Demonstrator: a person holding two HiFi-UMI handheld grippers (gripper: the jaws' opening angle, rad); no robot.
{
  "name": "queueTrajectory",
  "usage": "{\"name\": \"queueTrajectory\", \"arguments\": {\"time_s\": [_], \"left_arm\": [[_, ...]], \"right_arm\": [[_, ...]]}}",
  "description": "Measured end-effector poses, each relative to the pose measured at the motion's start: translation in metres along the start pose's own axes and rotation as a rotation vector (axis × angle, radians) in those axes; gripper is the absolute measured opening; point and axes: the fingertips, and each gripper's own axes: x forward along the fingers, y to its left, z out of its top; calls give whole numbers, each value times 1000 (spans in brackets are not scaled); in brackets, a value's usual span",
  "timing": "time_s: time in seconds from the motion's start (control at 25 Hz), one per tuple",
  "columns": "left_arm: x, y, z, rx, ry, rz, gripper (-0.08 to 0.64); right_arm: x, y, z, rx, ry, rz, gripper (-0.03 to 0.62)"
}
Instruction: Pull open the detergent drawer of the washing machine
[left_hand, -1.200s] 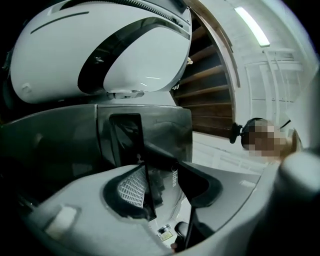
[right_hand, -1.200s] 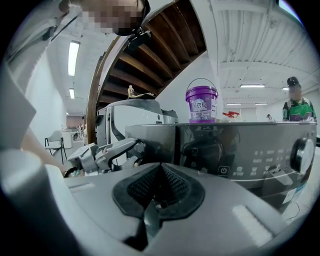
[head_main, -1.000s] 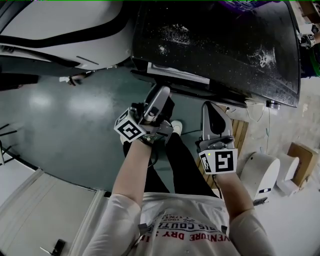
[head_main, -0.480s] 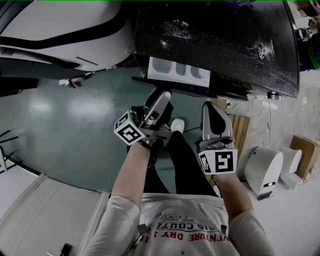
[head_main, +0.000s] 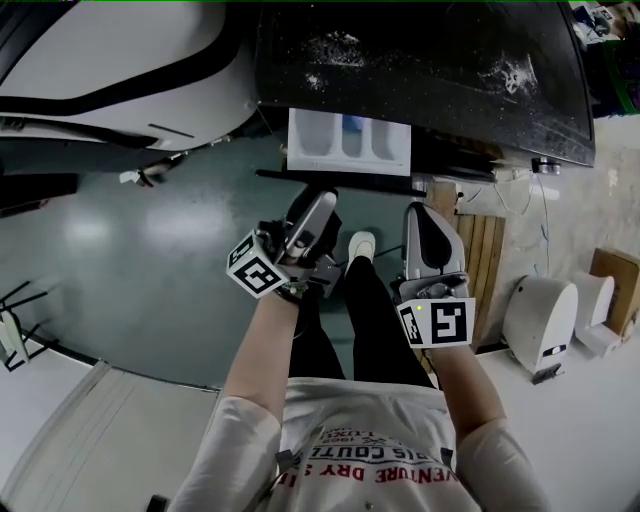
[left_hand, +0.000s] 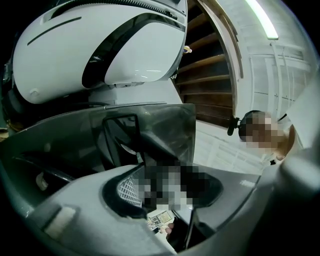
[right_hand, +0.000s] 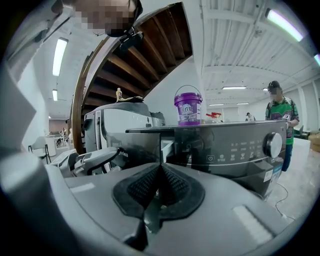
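Observation:
The dark washing machine fills the top of the head view. Its detergent drawer stands pulled out, and its white compartments show. My left gripper points up at the drawer's dark front panel and is shut on it. In the left gripper view that glossy panel stands between the jaws of the left gripper. My right gripper hangs beside it to the right, shut and holding nothing. Its pads meet in the right gripper view, facing the control panel.
A white rounded machine stands to the left. A purple bucket sits on the washing machine. To the right are wooden slats, a white round appliance and a cardboard box. A person stands far off.
The drawer has slid out of the machine toward me with the left gripper on its front; its white compartments have come into view. The right gripper has barely moved.

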Motion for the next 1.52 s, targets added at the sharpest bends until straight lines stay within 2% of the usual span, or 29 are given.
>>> {"name": "queueTrajectory", "arguments": {"time_s": [0.36, 0.56, 1.28, 1.52], "left_arm": [[-15, -9, -11, -22, 64, 0, 201], [-18, -11, -13, -24, 78, -2, 196], [-52, -29, -32, 27, 55, 2, 196], [-53, -29, -31, 32, 40, 16, 195]], "right_arm": [[-17, -4, 4, 38, -46, -112, -2], [-31, 4, -3, 34, -59, -148, -1], [-81, 12, -38, 27, -18, -103, -1], [-90, 18, -38, 24, -30, -103, -1]]}}
